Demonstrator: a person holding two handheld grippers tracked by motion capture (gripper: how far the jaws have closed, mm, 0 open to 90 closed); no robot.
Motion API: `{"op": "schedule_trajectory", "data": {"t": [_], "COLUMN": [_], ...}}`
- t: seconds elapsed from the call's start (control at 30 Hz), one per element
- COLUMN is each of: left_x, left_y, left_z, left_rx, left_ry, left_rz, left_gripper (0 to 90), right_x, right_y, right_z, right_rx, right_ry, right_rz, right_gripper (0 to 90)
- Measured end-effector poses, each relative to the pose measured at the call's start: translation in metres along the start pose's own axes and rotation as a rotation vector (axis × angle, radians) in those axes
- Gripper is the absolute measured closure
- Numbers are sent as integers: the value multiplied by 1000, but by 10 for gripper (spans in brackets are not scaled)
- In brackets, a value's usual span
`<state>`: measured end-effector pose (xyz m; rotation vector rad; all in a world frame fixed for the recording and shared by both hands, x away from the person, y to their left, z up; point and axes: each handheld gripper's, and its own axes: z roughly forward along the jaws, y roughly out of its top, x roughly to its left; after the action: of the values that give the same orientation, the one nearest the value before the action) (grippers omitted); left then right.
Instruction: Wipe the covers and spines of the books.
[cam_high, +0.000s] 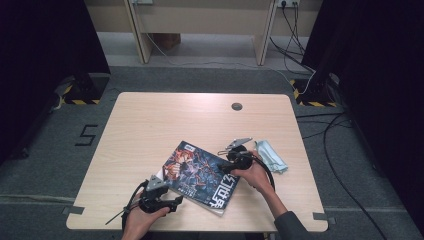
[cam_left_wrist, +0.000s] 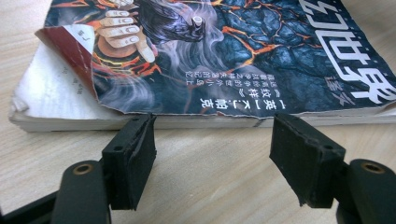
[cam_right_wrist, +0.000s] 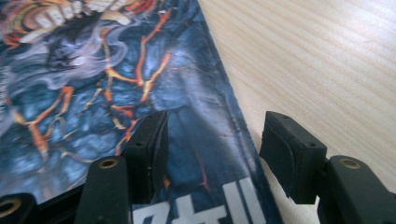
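lying askew near the front of the bench (cam_high: 150, 125), a paperback book (cam_high: 200, 176) has a folded face mask (cam_high: 271, 156) just beside it. the left gripper view shows its torn, curled cover corner (cam_left_wrist: 70, 51). left gripper (cam_high: 167, 200) gapes at the book's edge, empty; right gripper (cam_high: 231, 159), parted, straddles the far edge, gripping nothing.

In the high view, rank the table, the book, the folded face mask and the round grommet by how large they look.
1. Table, by far the largest.
2. Book, lying closed on it.
3. Face mask, partly hidden behind the right hand-held gripper, so its full extent is unsure.
4. Grommet, smallest; it is also farthest from the camera.
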<state>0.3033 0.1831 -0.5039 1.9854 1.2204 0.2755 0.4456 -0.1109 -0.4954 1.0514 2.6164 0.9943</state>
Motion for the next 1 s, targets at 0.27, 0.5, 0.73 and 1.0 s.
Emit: {"op": "schedule_trajectory", "data": {"t": [0.27,0.5,0.73,1.0], "left_x": [6,21,31,21], "left_y": [3,9,19,13], "left_z": [7,10,19,13], "left_rx": [5,-10,-12,-3], "left_ry": [-15,-3,21,22], "left_rz": [-48,-94,-73,-45], "left_gripper": [277,275,278,302], "right_x": [0,19,37,32], "right_y": [-5,-24,-39,-35], "right_z": [-1,-18,-29,-28], "right_rx": [16,46,54,-23], "right_ry": [46,86,89,78], "right_rz": [17,13,22,76], "right_gripper": [426,429,427,438]}}
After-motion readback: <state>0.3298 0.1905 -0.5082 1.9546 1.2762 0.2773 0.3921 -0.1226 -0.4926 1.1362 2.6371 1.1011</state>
